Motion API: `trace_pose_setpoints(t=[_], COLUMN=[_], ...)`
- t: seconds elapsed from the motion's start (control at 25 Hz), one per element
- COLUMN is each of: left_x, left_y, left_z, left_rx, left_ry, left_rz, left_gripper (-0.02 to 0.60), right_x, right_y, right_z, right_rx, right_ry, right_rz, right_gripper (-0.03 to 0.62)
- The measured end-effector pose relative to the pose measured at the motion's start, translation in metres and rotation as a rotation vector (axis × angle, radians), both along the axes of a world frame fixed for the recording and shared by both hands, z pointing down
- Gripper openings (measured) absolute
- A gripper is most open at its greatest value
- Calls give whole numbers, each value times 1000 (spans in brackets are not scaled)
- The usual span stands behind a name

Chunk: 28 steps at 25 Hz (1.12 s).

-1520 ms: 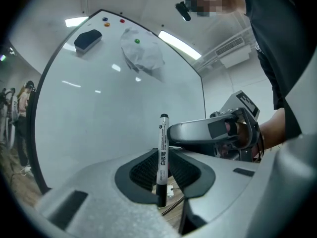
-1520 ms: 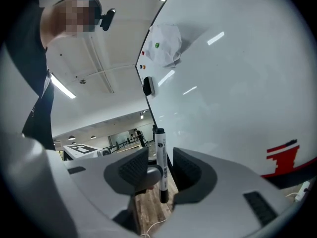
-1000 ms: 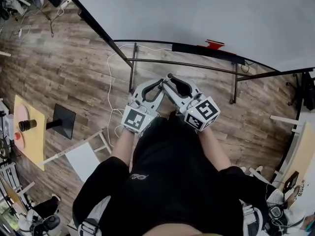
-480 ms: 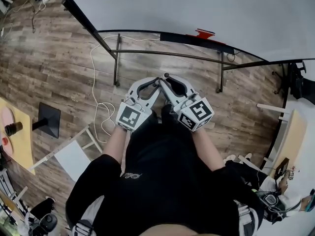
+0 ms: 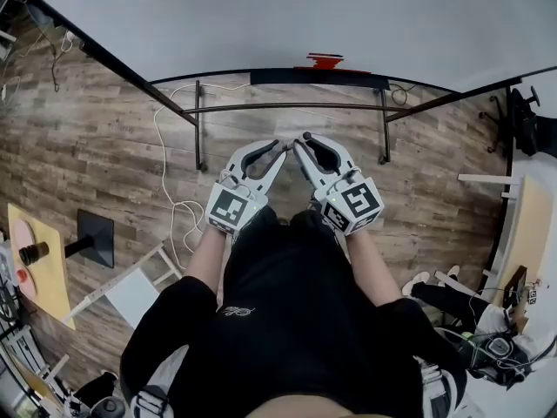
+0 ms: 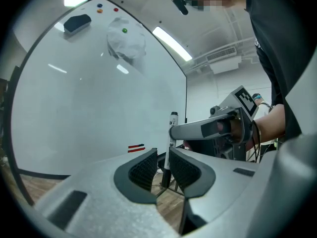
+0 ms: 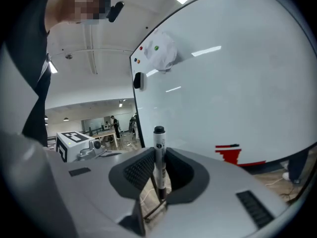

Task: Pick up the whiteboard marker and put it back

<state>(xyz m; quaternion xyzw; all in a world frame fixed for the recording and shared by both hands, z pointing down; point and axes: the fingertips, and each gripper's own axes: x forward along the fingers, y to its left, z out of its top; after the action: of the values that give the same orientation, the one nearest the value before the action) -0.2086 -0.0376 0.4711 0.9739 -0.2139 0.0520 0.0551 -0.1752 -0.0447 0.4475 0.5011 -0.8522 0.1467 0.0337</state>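
Observation:
The whiteboard marker (image 7: 159,152), white with a black cap, stands upright between the pads of my right gripper (image 7: 159,170). That gripper's jaws have just been closing and now press on the marker. In the left gripper view the marker (image 6: 173,120) rises past a finger (image 6: 208,128) of the right gripper. Its dark lower end sits in the narrow gap of my left gripper (image 6: 161,165), whose pads look closed on it. In the head view the left gripper (image 5: 283,144) and right gripper (image 5: 300,139) meet tip to tip, in front of the whiteboard (image 5: 348,16).
A dark ledge (image 5: 313,78) runs along the board's lower edge with a red item (image 5: 324,60) on it. The stand's metal bars (image 5: 287,107) are below. An eraser (image 6: 78,23) sticks high on the board. A white cable (image 5: 174,207) lies on the wooden floor, and a yellow table (image 5: 39,268) stands left.
Both grippers have shifted along the board, still tip to tip. The red item on the ledge, earlier off to their right, now lies almost straight ahead of them.

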Motion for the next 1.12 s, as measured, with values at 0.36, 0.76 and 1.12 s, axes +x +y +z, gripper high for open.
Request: trace_pose_setpoints(t=[0.36,0.76,1.12], left_x=[107,199,211], left_y=[32,63,95], left_z=[-6,13,32], left_rx=[-37,-72,-103], left_ry=[2,-99,-224], left_rz=[-14,-179,-235], left_gripper=[64,8,8], right_x=[129,240,291], right_y=[44,91,103], right_z=[-8,-4,17], right_rx=[31,63,31], right_ry=[50,132,14], right_rz=[128,158,170], right_gripper=[55,55,55])
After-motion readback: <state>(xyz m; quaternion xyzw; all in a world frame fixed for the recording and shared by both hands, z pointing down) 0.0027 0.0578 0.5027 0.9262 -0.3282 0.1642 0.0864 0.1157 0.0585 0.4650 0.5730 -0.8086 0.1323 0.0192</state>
